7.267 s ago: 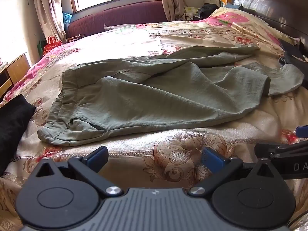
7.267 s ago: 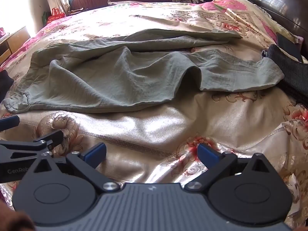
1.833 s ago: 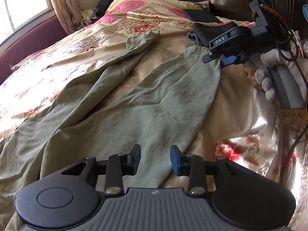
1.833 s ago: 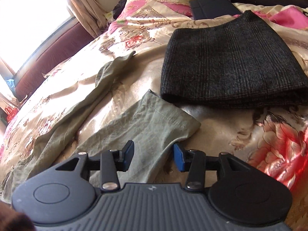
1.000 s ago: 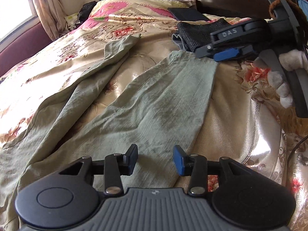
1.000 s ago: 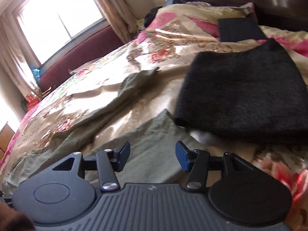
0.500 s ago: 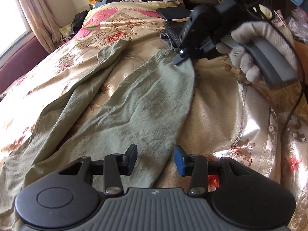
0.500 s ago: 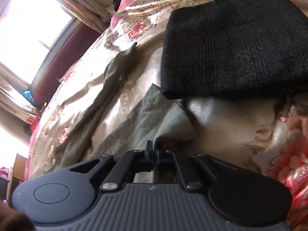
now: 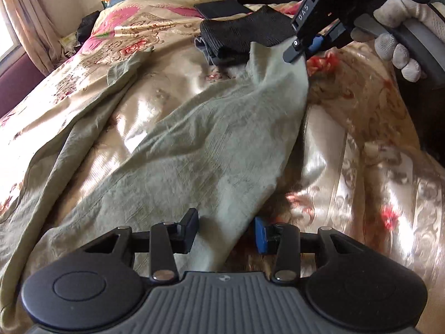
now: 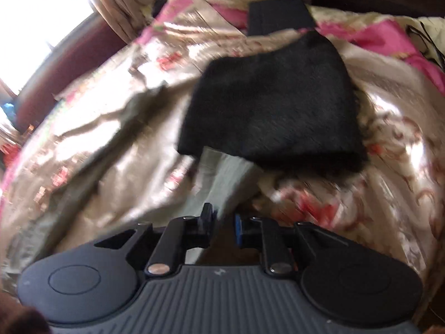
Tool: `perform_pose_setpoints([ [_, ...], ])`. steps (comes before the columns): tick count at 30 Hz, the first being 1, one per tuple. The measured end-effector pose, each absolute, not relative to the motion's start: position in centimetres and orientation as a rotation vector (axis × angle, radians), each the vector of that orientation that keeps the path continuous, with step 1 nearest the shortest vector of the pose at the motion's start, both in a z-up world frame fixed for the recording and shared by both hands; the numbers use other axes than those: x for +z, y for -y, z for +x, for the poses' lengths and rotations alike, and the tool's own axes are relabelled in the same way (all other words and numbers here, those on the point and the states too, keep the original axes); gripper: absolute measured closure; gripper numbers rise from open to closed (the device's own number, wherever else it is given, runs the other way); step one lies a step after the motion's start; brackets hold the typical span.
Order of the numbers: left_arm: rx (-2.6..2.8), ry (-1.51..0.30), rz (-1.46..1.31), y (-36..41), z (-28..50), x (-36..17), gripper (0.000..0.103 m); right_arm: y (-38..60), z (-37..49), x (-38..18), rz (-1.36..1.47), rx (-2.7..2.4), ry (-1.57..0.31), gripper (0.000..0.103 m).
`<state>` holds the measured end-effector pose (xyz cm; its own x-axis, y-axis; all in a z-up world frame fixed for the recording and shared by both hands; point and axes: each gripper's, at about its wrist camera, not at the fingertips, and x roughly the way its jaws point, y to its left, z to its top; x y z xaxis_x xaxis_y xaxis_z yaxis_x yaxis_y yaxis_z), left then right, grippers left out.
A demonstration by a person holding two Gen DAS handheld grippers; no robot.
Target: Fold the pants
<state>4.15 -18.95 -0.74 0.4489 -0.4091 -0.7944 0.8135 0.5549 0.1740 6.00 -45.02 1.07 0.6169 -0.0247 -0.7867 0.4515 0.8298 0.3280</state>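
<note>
Floral bedspread under us: our right gripper pinches the pants hem beside the black cloth; left gripper gapes, so fabric could slip.

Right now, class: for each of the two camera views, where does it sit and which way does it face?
Left wrist: sits on the left gripper, faces along the green pants toward the headboard; shows its open jaws and the gloved right hand.
Right wrist: sits on the right gripper, jaws pinching the pants cuff, faces the black folded cloth.
Shared: pants, black cloth, floral bedspread.
</note>
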Motion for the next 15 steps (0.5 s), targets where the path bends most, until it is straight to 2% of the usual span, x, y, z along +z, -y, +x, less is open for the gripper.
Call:
perform_pose_setpoints([
  [3, -0.829, -0.765, 0.593, 17.4, 3.1, 0.2, 0.046, 44.7, 4.6, 1.2, 0.521, -0.321, -0.829, 0.085],
  [7, -0.790, -0.752, 0.573, 15.1, 2.8, 1.3, 0.043, 42.3, 4.4, 3.6, 0.278, -0.392, -0.765, 0.080],
  [12, -0.691, -0.737, 0.508, 11.2, 3.3, 2.3, 0.041, 38.0, 5.2, 5.7, 0.155, -0.310, -0.696, 0.078],
  [15, -0.607, -0.735, 0.481, 8.7, 4.2, 2.3, 0.041, 34.0, 6.5, 5.6, 0.122, -0.150, -0.733, 0.074],
])
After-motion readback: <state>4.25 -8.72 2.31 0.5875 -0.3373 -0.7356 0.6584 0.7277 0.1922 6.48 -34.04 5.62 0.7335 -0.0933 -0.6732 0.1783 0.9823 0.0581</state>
